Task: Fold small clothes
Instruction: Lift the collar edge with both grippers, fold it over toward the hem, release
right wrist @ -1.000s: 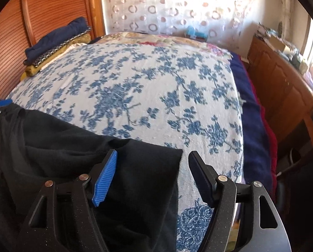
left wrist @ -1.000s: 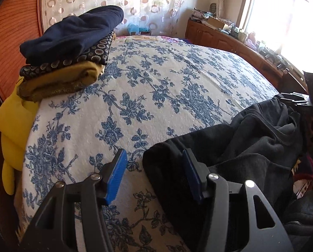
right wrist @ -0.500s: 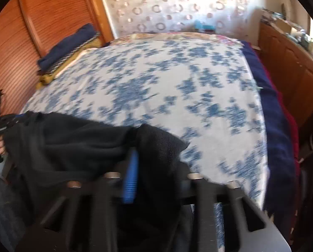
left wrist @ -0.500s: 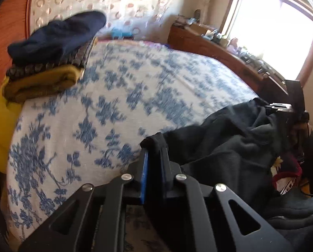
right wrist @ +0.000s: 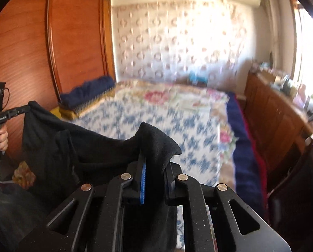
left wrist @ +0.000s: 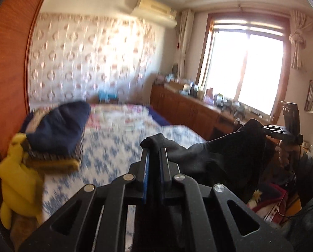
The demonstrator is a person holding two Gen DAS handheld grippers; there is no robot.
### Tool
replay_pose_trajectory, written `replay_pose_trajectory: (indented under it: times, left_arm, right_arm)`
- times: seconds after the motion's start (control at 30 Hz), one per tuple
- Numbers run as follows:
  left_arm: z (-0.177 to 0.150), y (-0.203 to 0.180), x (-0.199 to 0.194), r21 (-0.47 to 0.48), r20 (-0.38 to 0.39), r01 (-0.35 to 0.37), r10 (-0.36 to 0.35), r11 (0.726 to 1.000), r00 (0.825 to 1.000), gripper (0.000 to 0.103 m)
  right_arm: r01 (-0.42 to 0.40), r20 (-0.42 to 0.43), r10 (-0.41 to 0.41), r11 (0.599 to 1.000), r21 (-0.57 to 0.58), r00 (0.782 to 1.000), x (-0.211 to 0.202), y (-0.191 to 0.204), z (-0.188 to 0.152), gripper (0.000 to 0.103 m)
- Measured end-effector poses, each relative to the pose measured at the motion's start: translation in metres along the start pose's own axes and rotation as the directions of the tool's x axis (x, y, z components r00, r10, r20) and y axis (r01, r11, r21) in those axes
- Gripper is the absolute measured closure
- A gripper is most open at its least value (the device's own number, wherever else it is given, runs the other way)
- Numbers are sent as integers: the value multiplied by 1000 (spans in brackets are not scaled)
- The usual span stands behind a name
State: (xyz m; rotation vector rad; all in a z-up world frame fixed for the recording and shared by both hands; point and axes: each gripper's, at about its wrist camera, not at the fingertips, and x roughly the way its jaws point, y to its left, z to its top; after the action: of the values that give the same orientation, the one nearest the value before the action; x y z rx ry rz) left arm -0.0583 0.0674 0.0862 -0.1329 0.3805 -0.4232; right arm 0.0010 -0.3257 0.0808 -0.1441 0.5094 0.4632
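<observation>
The left gripper (left wrist: 154, 159) is clamped narrow on a bunched corner of a black garment (left wrist: 225, 153), its jaws having just closed onto the cloth, which pokes up in a small dark fold between the blue pads. The right gripper (right wrist: 154, 168) has done likewise, its jaws having just been closing on the opposite corner, with the fabric draped over and between its pads so that it hides one of them. Held this way, by two separated corners, the black garment (right wrist: 76, 145) hangs between the two tools as a slack sheet lifted above the bed (left wrist: 114, 147), which looks like the opening step of a fold: raising it lets the cloth drop straight under its own weight so that it can be laid out flat and squared on the blue-flowered cover. In each view the other tool shows at the far end of the cloth, gripped by the person's hand (right wrist: 1, 138), so the garment spans the space in front of the person rather than resting on the bed. Further out, a stack of folded clothes (left wrist: 55, 134), navy on top of patterned and mustard pieces, sits at the bed's left edge against the wooden wardrobe (right wrist: 72, 37), likely kept there so the middle of the bed stays free for folding. Both views are blurred with motion.
</observation>
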Motion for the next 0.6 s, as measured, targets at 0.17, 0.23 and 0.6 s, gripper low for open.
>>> replay_pose_trajectory:
  times: [0.17, 0.23, 0.6]
  left_arm:
    - [40, 2, -32, -3, 116, 3, -3, 1000, 993, 99]
    - [55, 4, -42, 8, 161, -23, 21, 1000, 987, 99]
    - [129, 50, 13, 2, 179, -121, 119, 993, 977, 99]
  right_arm:
    - [23, 116, -18, 999, -47, 993, -51, 12, 39, 94]
    - [25, 156, -15, 997, -68, 988, -69, 17, 54, 94]
    - [86, 224, -67, 993, -79, 972, -45, -8, 148, 94]
